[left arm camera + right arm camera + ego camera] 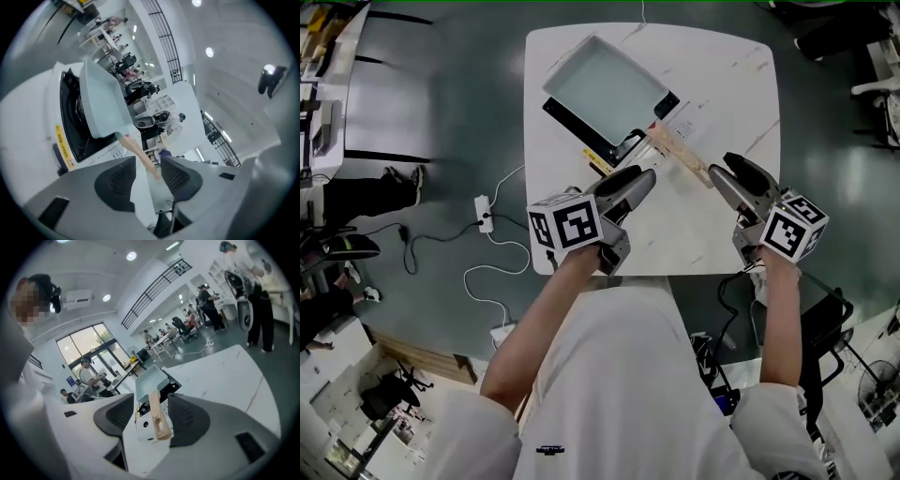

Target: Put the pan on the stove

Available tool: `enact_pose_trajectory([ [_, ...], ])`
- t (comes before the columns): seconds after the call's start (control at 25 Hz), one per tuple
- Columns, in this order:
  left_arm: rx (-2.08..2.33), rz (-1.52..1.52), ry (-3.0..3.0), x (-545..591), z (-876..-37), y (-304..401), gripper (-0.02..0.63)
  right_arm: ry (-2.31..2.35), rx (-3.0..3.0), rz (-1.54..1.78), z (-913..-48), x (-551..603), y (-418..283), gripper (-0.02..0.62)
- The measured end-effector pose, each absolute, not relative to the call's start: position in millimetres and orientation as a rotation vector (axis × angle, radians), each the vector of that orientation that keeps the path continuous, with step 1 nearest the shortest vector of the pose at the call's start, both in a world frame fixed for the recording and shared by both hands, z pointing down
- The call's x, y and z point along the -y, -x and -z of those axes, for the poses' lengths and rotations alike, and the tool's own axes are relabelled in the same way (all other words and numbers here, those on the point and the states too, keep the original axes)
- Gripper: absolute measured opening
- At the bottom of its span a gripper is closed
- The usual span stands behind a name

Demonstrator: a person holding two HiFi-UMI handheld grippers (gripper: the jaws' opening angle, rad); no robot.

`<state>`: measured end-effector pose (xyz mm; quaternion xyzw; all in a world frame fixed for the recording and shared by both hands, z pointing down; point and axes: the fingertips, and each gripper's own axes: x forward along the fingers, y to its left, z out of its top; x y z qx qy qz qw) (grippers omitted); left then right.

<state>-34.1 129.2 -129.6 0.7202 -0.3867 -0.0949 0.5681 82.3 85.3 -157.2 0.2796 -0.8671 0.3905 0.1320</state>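
Observation:
A pale rectangular pan (605,89) lies over the black stove (579,129) at the table's far left. Its wooden handle (680,155) points toward me. My left gripper (645,178) stands open just left of the handle, which shows beyond its jaws as the handle (140,154), with the pan (101,101) and stove (75,117) behind. My right gripper (720,172) is open at the handle's free end. In the right gripper view the handle (158,420) lies between the jaws with a gap on each side, and the pan (150,380) is beyond. No pad presses on anything.
The white marble-look table (722,84) has bare room on its right half. On the floor to the left lie a power strip (484,214) and looping white cables (487,281). Chairs and other people stand around the room.

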Motion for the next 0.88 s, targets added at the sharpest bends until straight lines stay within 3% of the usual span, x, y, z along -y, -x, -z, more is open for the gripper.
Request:
enact_pose_trajectory([
  [0.12,0.995,0.075,-1.818,-148,149,54,0.073,-0.887,2.531,-0.952,181,-97,-77,0.204],
  [0.24,1.081,-0.029,-1.939,-168,172,74,0.016,-0.939,2.564,-0.821,208,-113,-67,0.173],
  [0.36,1.165,-0.081,-2.023,-187,194,88,0.005,-1.066,2.572,-0.653,240,-122,-69,0.086],
  [0.64,1.307,-0.020,-2.074,-219,245,125,0.001,-1.168,2.698,-0.457,319,-148,-46,0.054],
  [0.88,1.351,0.058,-2.103,-233,281,137,0.000,-1.072,2.702,-0.385,328,-179,-25,0.054],
])
